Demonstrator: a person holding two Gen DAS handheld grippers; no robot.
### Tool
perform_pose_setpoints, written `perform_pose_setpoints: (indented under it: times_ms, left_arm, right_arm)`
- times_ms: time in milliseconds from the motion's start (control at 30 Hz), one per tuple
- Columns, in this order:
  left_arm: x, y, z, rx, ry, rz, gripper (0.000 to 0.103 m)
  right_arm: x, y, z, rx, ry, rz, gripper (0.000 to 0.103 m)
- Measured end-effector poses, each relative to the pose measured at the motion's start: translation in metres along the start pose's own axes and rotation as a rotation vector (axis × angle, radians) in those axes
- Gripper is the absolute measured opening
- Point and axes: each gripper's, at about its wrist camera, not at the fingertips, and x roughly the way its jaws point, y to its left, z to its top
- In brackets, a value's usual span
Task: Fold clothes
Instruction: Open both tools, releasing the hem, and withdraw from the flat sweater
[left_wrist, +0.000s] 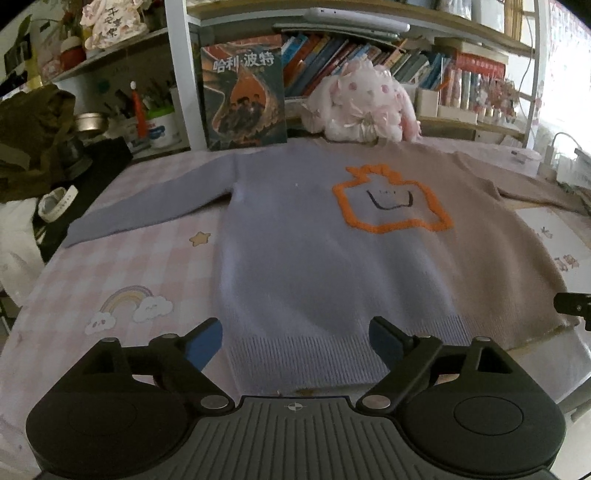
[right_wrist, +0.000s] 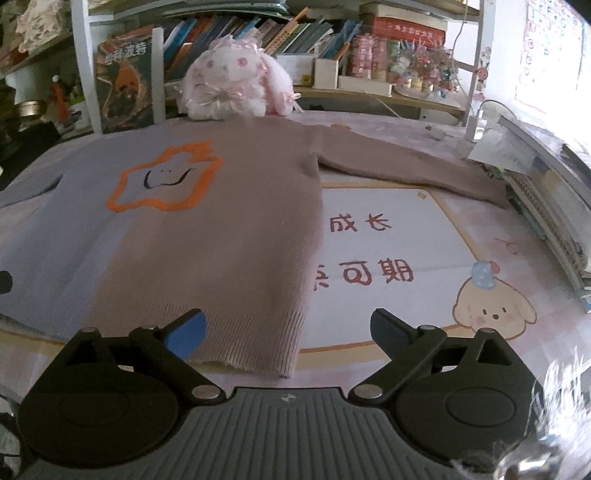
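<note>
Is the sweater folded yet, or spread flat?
Spread flat: the sweater lies front-up on the table, both sleeves stretched outward, no fold visible.

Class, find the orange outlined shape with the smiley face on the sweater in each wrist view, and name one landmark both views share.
Left wrist view: the orange outline sits right of centre, on the sweater's chest.
Right wrist view: the orange outline sits left of centre, in the upper half.
Shared landmark: the pink plush bunny behind the sweater's collar.
</note>
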Motion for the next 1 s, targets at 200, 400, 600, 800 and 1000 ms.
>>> perform_pose_setpoints:
  times_ms: [200,400,600,800,1000]
  left_arm:
    - [-0.004,-0.009,-0.003,0.029,0.004,0.019,0.090]
    - [-0.002,-0.007,-0.002,0.035,0.002,0.011,0.090]
    - [0.003,-0.005,0.000,0.081,0.001,-0.037,0.090]
    - [0.012,0.010,0.005,0.171,-0.044,-0.114,0.090]
    - [0.024,0.057,0.015,0.247,-0.082,-0.187,0.091]
  right_arm:
    - [0.000,0.000,-0.004,-0.006,-0.004,0.020,0.096]
    - [-0.002,0.006,-0.006,-0.022,-0.008,0.012,0.097]
    - [-0.004,0.017,-0.006,-0.014,-0.021,-0.022,0.097]
    - [-0.005,0.037,-0.003,0.028,-0.024,-0.086,0.097]
    - [-0.007,0.086,0.003,0.088,-0.034,-0.176,0.097]
